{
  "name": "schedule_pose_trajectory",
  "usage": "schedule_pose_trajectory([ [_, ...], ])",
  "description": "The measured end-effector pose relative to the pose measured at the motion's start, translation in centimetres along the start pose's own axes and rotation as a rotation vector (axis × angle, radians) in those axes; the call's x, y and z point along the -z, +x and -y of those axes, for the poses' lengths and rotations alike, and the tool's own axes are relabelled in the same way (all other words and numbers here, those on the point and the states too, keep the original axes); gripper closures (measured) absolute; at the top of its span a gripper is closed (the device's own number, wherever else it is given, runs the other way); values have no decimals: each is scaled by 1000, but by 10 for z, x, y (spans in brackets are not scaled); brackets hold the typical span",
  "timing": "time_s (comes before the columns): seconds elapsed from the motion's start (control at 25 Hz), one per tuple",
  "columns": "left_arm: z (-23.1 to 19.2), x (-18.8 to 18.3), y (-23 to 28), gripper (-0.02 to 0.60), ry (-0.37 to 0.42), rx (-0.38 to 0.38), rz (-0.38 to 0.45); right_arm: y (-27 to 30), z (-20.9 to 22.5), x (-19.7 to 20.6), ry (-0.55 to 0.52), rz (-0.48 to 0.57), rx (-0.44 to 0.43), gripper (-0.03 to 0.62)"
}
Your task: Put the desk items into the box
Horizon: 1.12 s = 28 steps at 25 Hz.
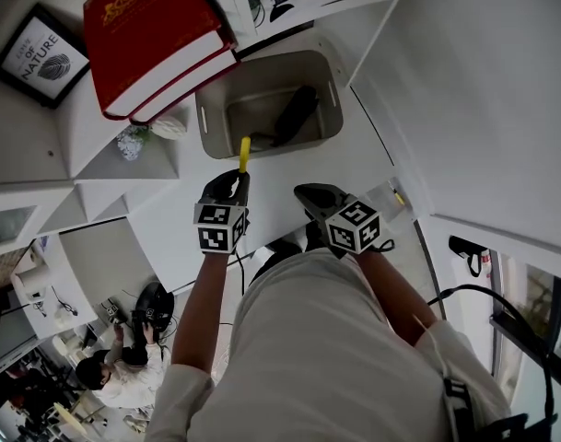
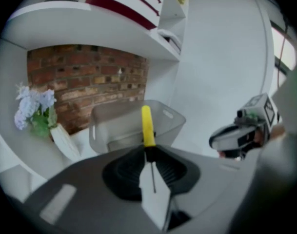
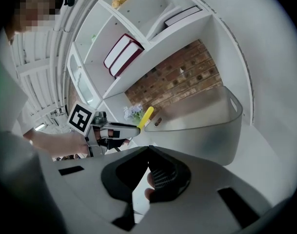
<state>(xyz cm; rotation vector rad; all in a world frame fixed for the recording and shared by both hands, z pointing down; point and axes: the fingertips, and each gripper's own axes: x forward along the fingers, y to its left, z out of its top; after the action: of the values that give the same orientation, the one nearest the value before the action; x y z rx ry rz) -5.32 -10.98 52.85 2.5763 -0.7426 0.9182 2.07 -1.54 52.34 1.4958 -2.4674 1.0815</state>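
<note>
On the far left, up on the white shelves (image 1: pixel 73 127), stood a black-framed pic of a leaf (image 1: pixel 40 55). Next to it lay two big red books w/ gold print (image 1: pixel 151 35), one on top of the other. Just under them sat a small bunch of pale flowers in a white vase (image 1: pixel 133 142). Then came the left gripper (image 1: pixel 239 175), held up over the white desk (image 1: pixel 354 155). Its jaws were pinched tight on a thin tool w/ a yellow handle, a black collar & a skinny metal rod (image 2: pixel 148 123). The rod sat between the pads & the yellow handle stuck out past the tips. It pointed at the grey plastic box w/ slot handles (image 1: pixel 216 95). The tool was not in the box yet. In the head view its yellow end just reached the box's near rim. How high it was over the rim, can't tell. The box stood on the desk, pushed back under the shelves, w/ a red brick wall (image 3: pixel 177 77) behind it. Inside the box lay a long black thing (image 1: pixel 297 110), tilted toward the right side; too dark to say what it was. To the right was the right gripper (image 1: pixel 303 191), side by side w/ the left one & close to the person's body. Its jaws were closed tip to tip w/ nothing between them. It was apart from the box & touched nothing on the desk.
</note>
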Motion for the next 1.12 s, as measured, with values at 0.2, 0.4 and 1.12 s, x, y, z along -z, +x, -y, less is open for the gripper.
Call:
schedule_pose_trajectory([
  [0.2, 11, -34, 20, 512, 93, 24, -9, -10, 17, -3, 14, 13, 9, 600],
  [0.4, 21, -61, 45, 512, 154, 57, -43, -21, 35, -12, 25, 32, 16, 600],
  [1.12, 38, -76, 173, 512, 422, 219, -326, -68, 115, -40, 65, 92, 91, 600],
])
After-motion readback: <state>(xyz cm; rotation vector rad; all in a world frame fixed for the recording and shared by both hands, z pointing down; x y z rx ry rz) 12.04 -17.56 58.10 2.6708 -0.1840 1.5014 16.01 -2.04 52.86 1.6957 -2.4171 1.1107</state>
